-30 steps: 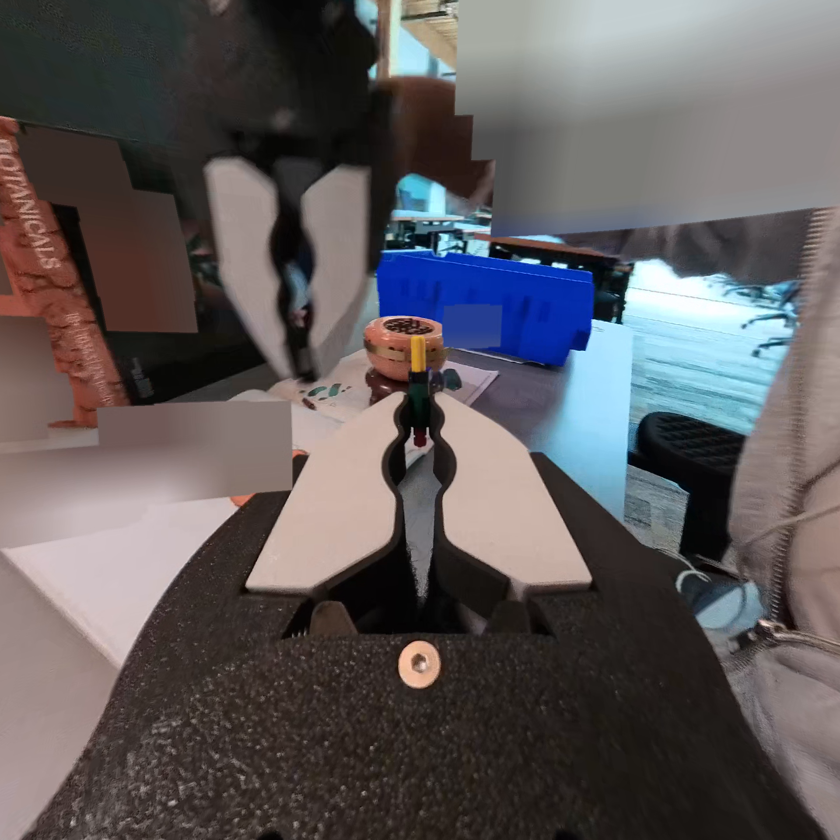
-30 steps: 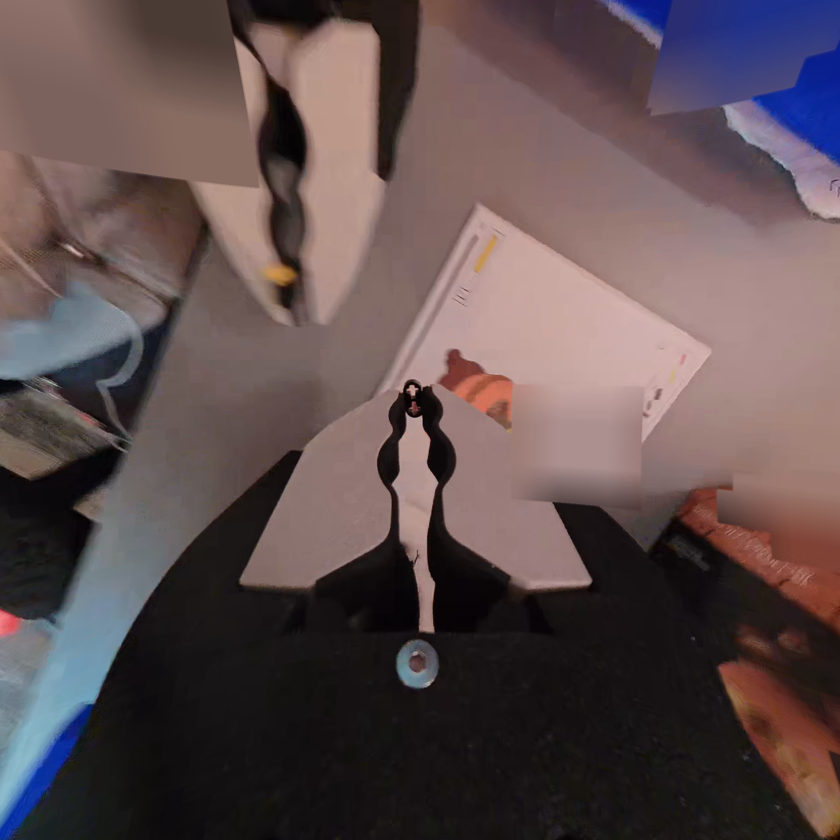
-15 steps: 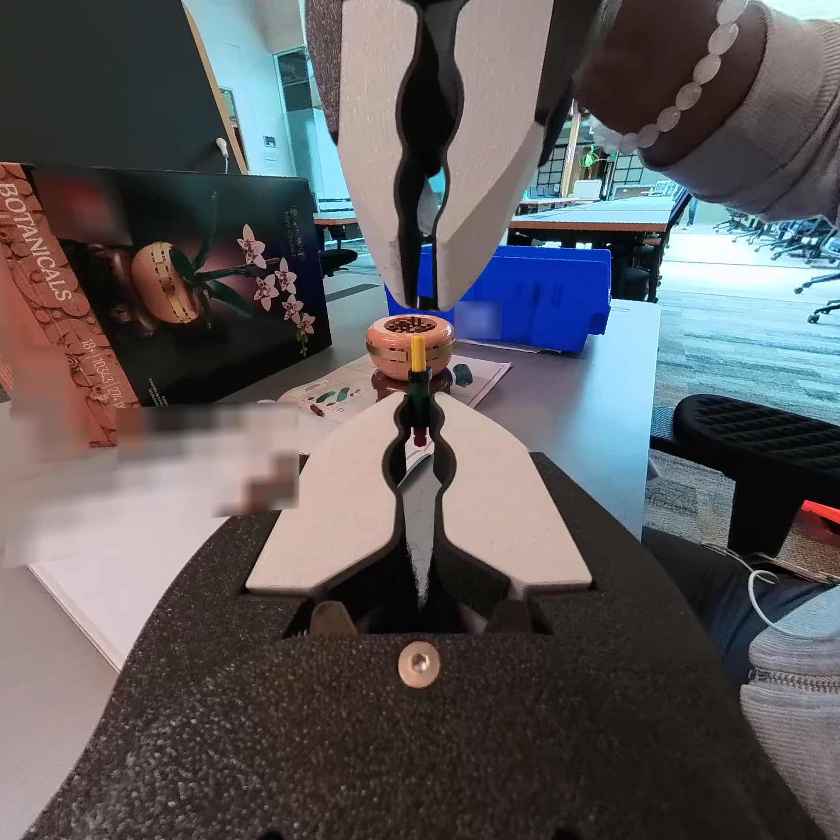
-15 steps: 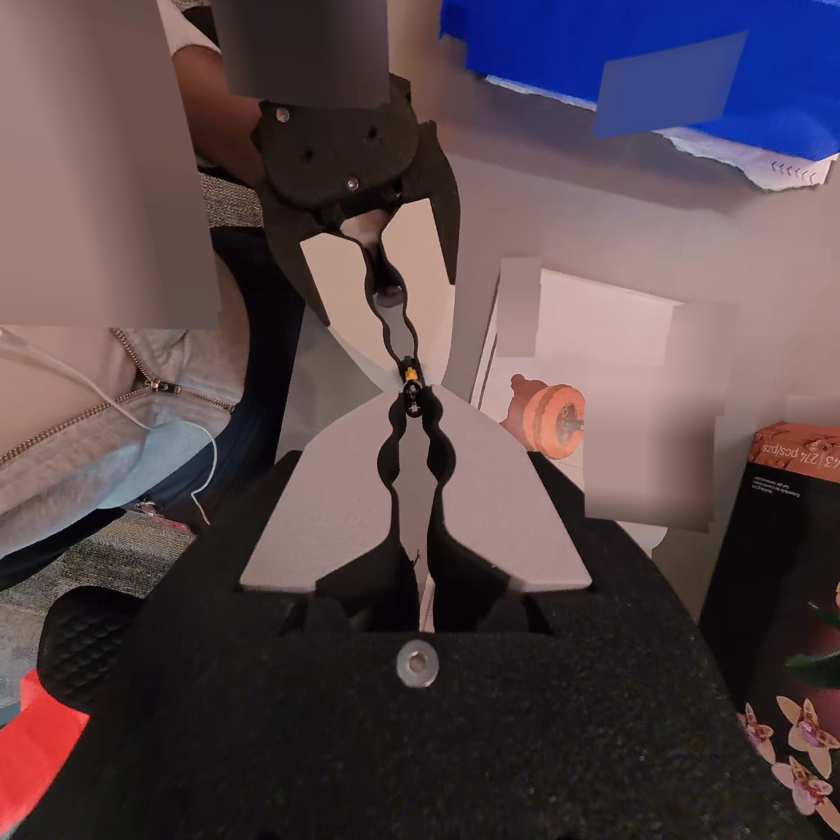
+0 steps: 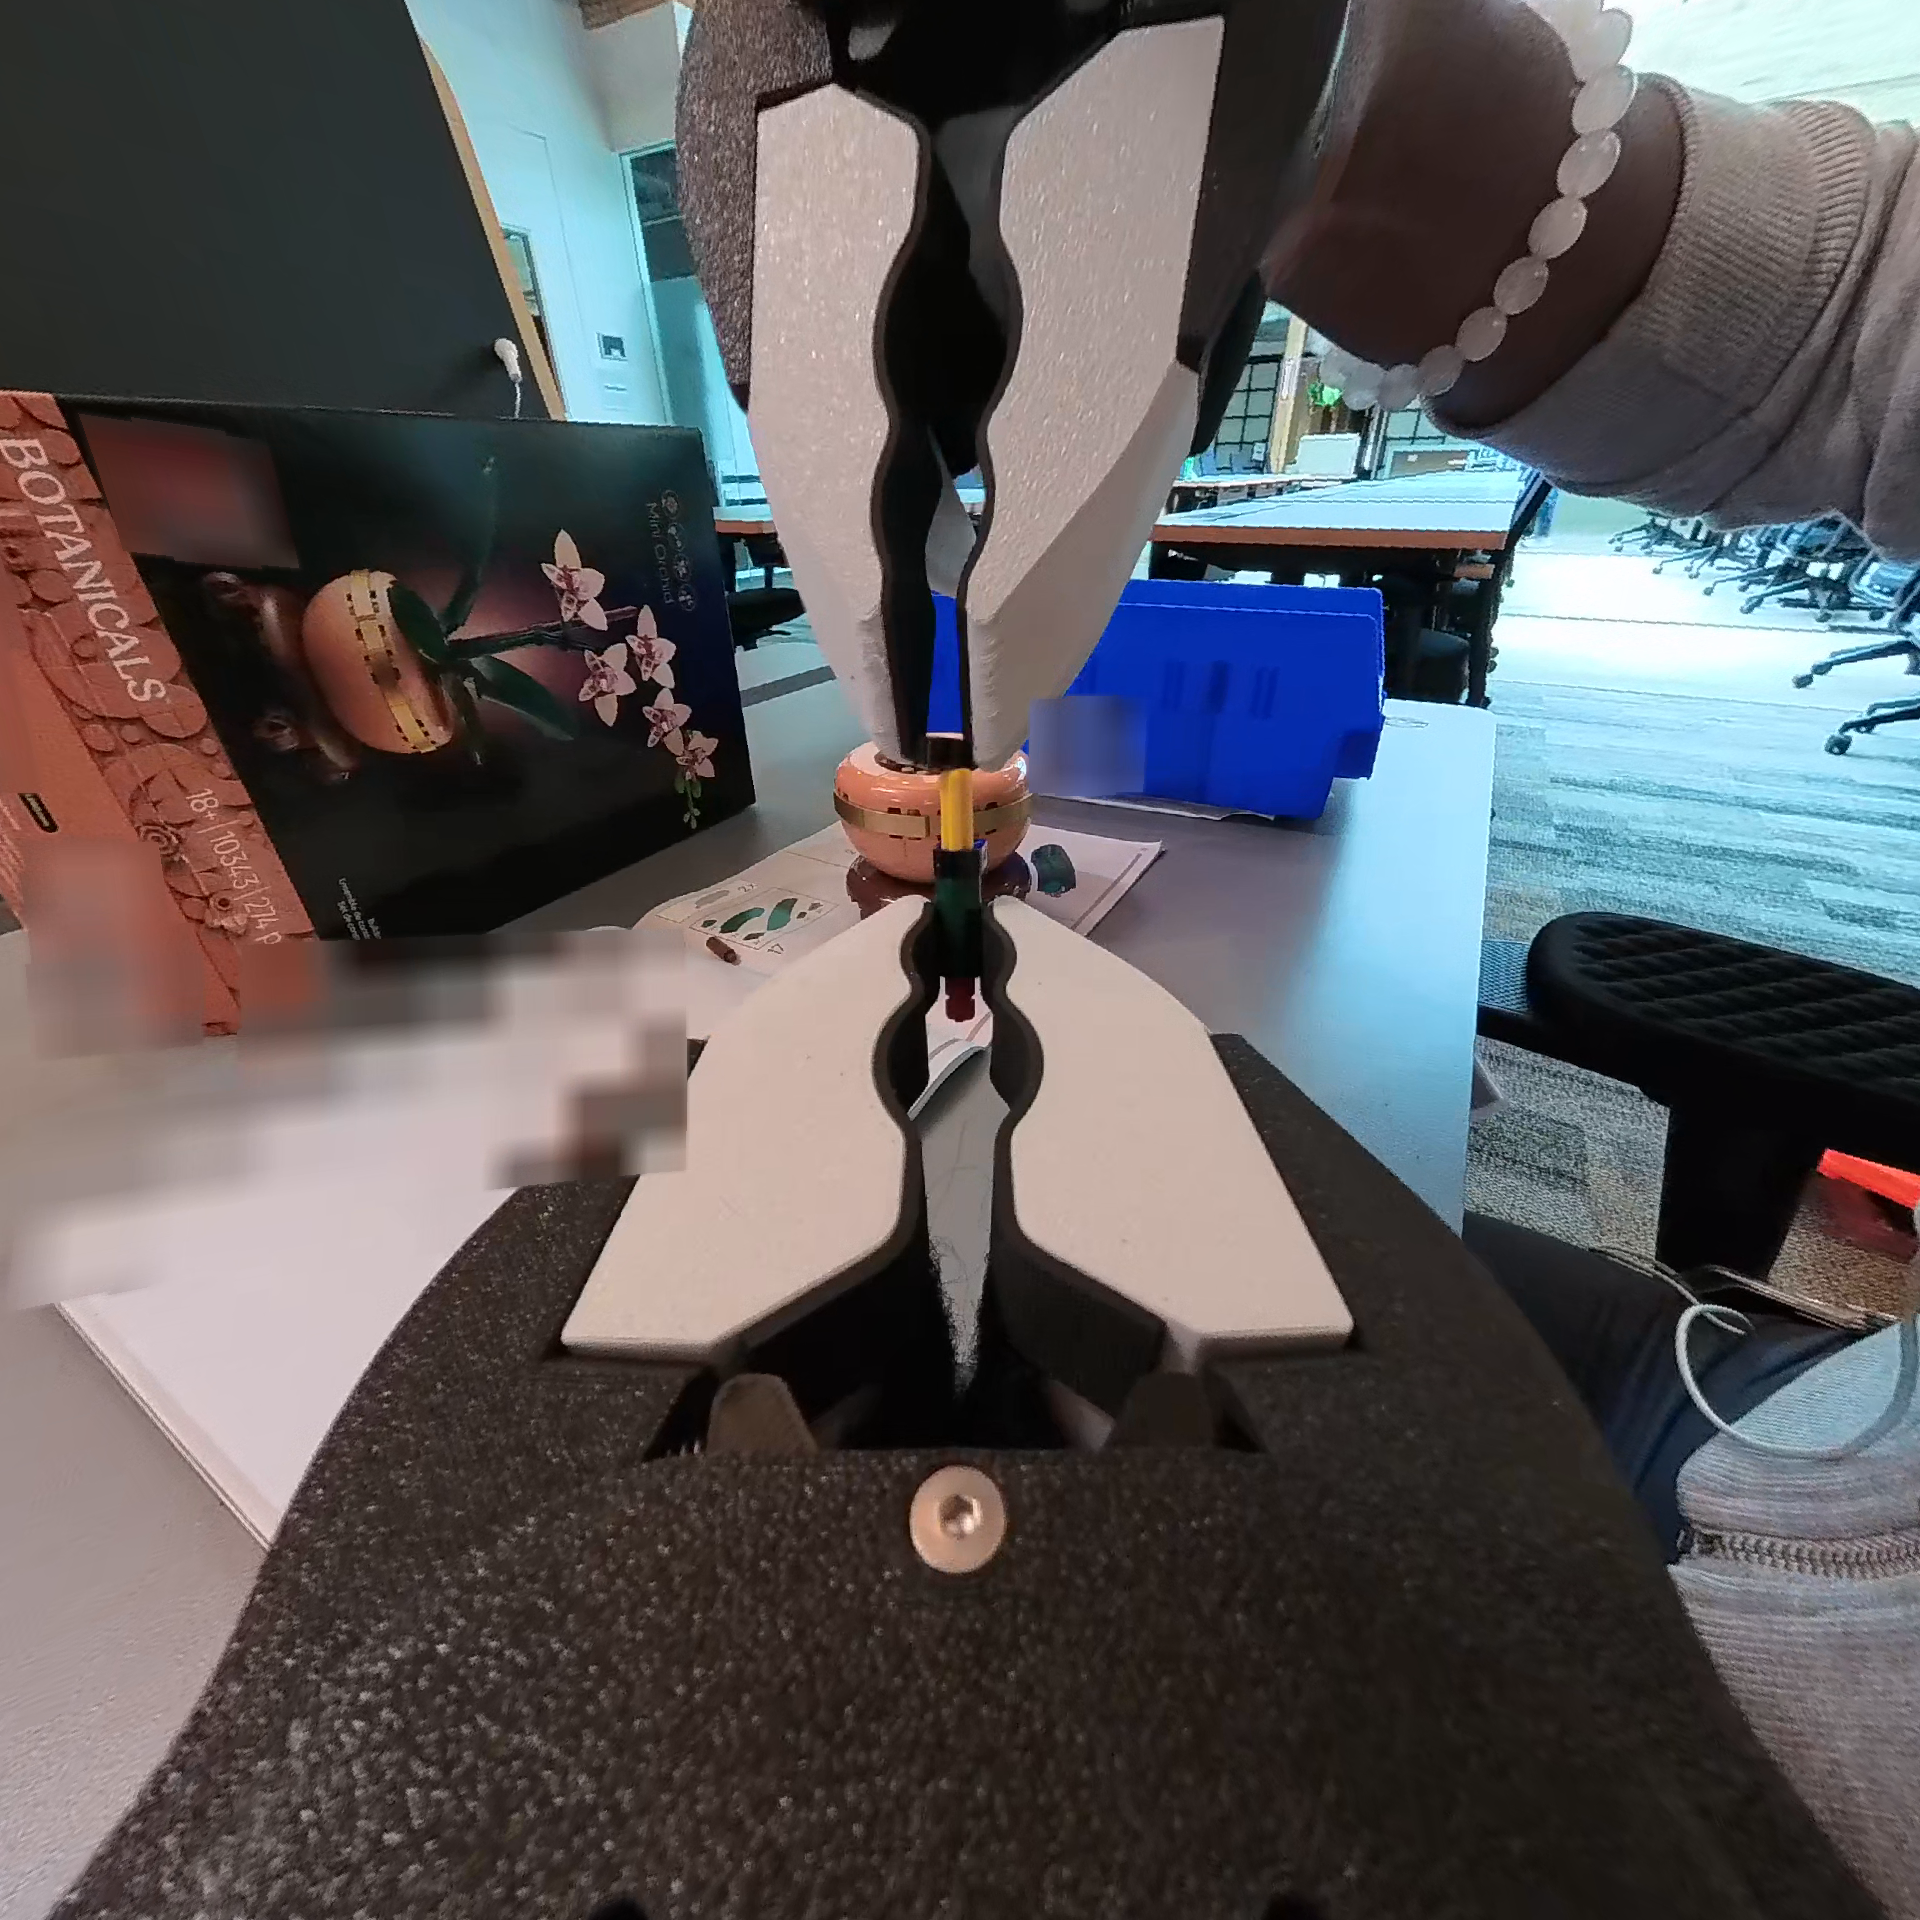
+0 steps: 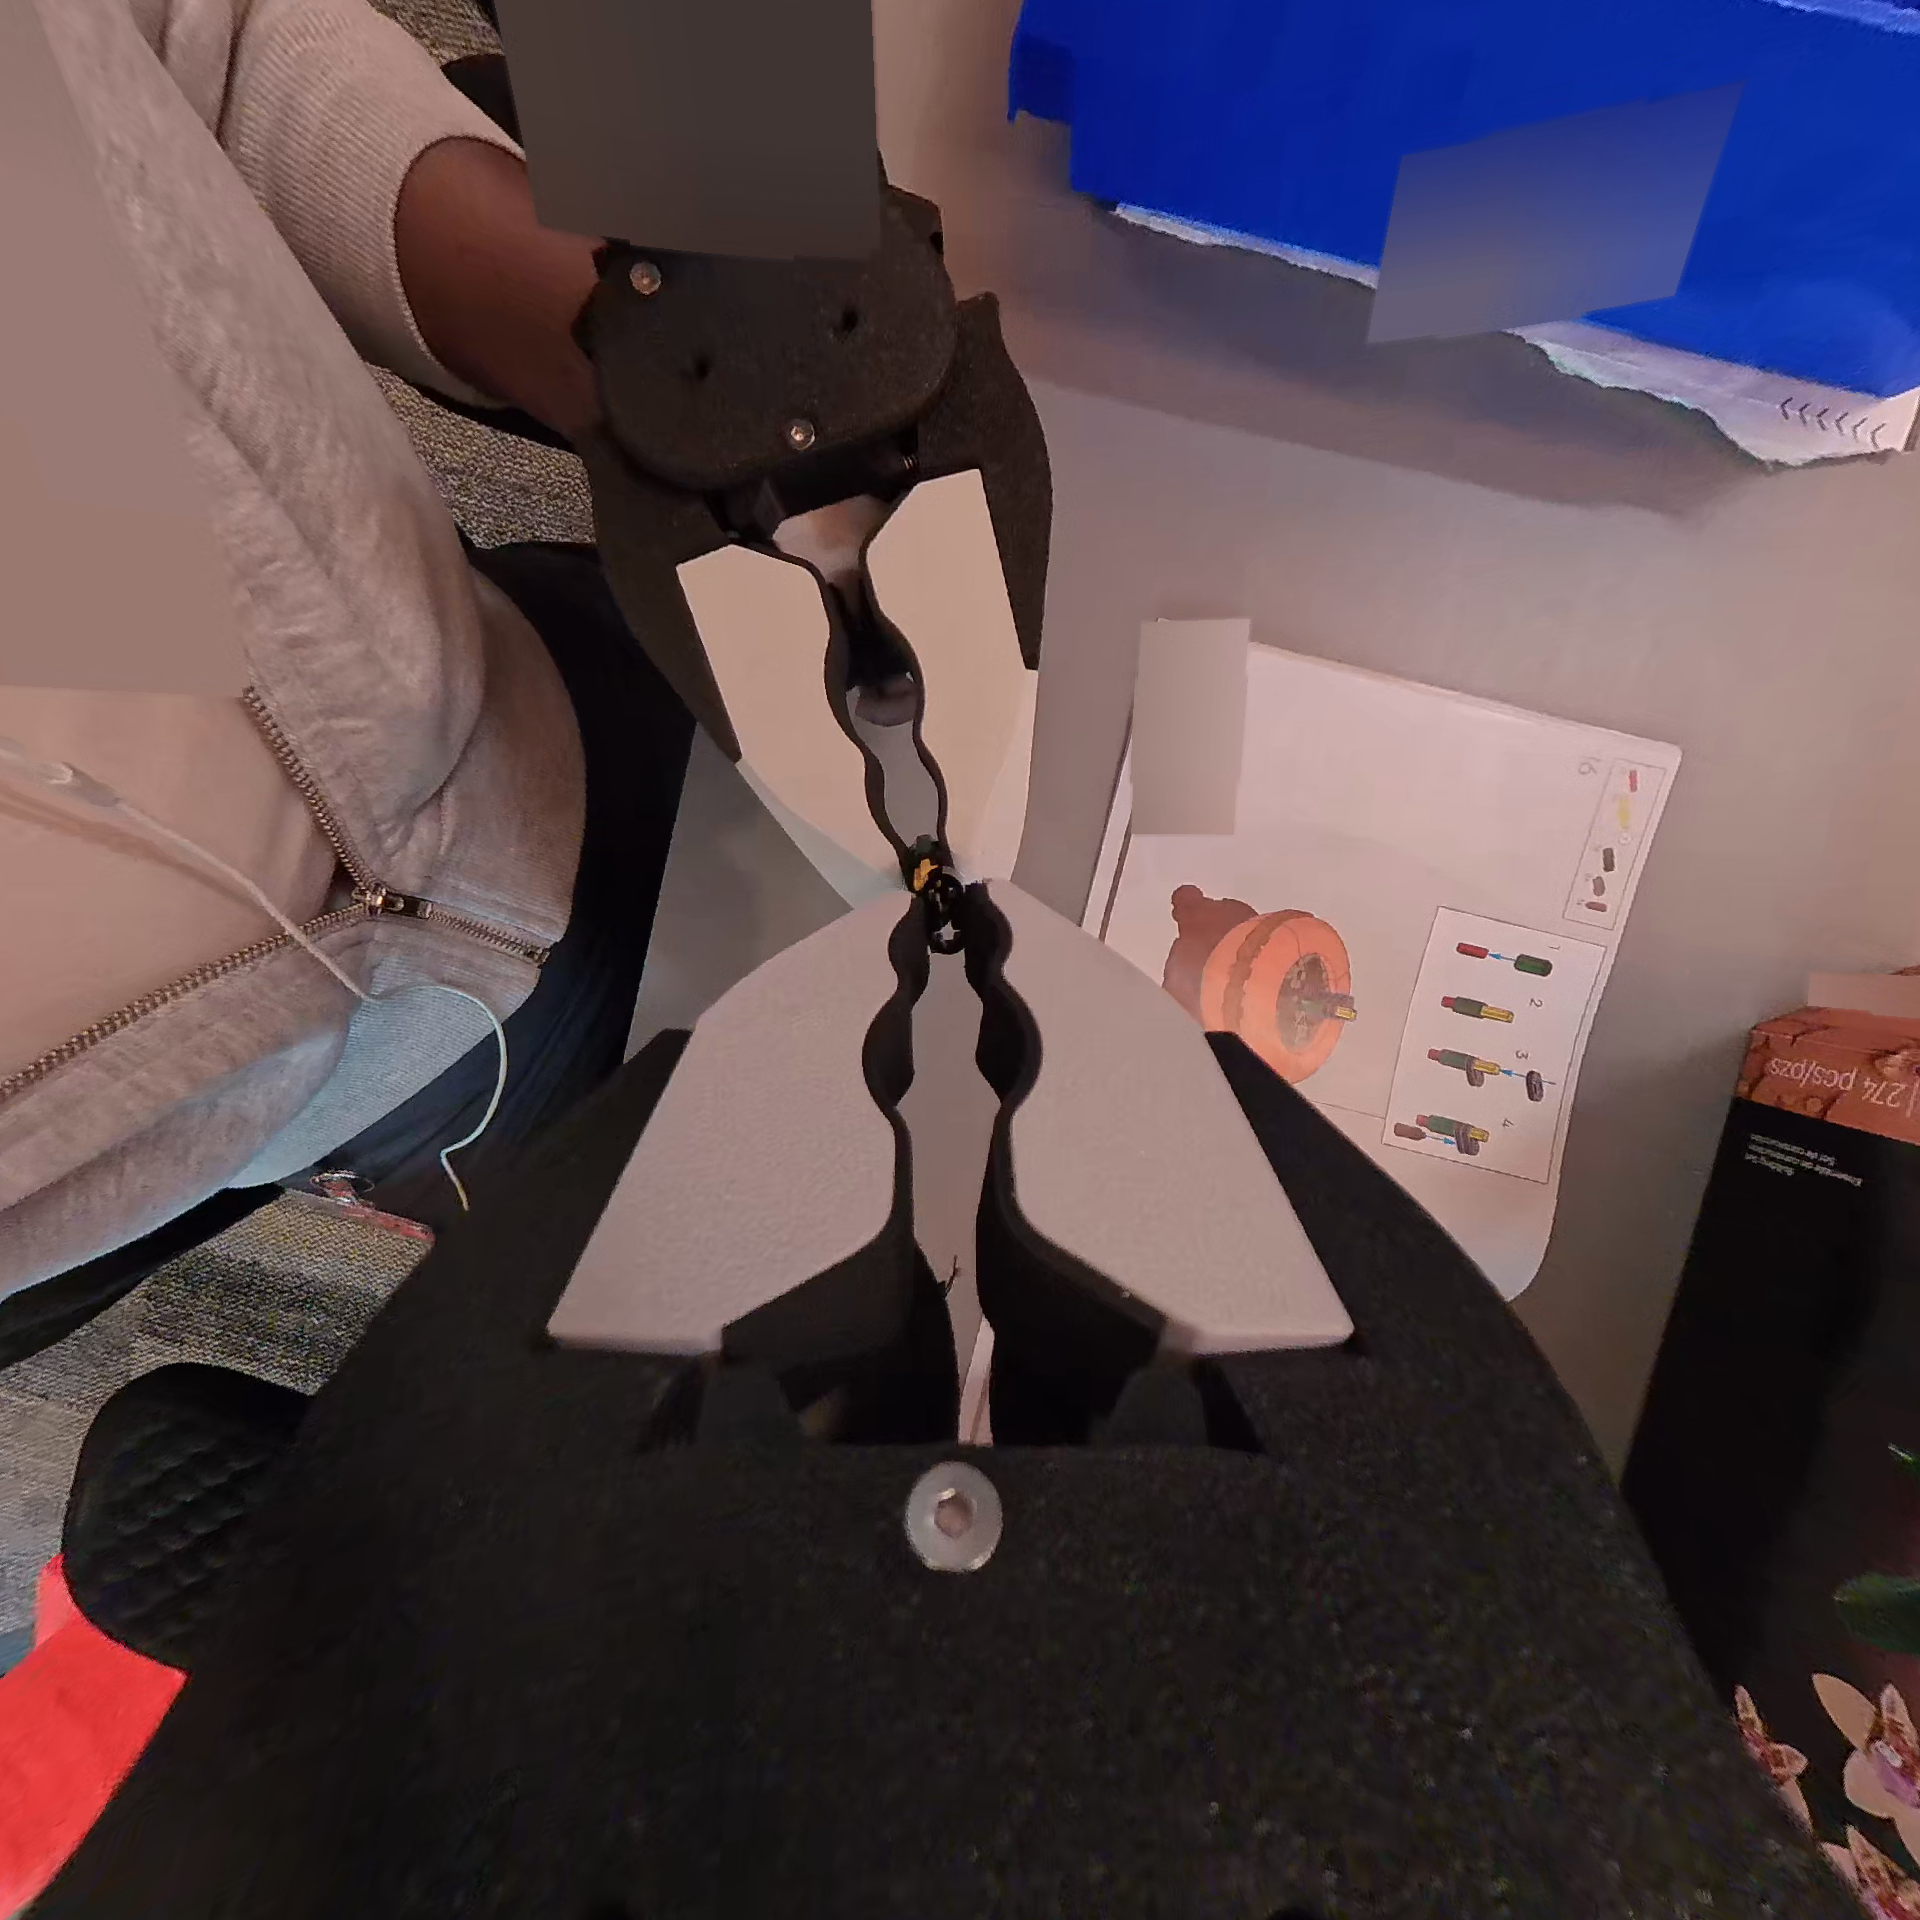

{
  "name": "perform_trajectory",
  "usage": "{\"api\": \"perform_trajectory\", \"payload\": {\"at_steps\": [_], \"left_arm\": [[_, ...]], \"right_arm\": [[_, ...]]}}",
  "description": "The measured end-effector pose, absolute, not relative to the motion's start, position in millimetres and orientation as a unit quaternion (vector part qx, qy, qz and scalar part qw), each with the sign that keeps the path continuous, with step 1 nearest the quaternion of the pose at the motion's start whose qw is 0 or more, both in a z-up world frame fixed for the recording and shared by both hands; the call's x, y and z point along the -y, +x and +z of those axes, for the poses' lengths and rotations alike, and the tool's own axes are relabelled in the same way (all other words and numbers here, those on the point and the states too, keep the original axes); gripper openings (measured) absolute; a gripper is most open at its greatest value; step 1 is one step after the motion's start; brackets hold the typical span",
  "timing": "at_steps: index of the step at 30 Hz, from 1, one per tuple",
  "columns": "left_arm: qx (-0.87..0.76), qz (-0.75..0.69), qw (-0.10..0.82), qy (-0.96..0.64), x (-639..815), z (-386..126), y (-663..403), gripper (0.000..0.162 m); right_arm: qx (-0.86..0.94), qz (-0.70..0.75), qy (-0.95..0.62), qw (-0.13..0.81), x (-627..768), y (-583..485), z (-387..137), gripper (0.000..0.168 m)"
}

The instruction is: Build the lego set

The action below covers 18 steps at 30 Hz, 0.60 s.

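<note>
My left gripper is shut on a small stem piece: a yellow axle on top, a green connector, a dark red pin below. My right gripper comes down from above, shut on a small black ring piece that touches the axle's top end. In the right wrist view, the right gripper holds the black ring tip to tip with the left gripper. The peach pot stands on the table behind.
The set's box stands at the left. A blue bin sits at the back. The open instruction booklet lies under the pot. A black chair armrest is beyond the table's right edge. Less than 4 cm separates the two grippers' tips.
My right gripper has swung in over the left gripper and come down. Its black ring now meets the top of the yellow axle. The left gripper has stayed in place.
</note>
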<state>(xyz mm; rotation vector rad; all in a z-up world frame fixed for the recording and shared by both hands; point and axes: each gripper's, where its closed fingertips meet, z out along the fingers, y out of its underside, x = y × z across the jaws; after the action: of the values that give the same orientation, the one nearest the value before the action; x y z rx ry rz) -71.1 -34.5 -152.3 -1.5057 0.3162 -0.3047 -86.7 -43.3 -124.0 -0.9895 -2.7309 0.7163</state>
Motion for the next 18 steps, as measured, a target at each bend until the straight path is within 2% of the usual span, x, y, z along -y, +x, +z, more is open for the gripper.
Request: {"api": "perform_trajectory", "payload": {"at_steps": [18], "left_arm": [[-0.165,-0.113,0.702,-0.684,33,-156,-64,0.005]], "right_arm": [[0.924,0.204,-0.317,0.066,45,-76,-127,0.007]]}}
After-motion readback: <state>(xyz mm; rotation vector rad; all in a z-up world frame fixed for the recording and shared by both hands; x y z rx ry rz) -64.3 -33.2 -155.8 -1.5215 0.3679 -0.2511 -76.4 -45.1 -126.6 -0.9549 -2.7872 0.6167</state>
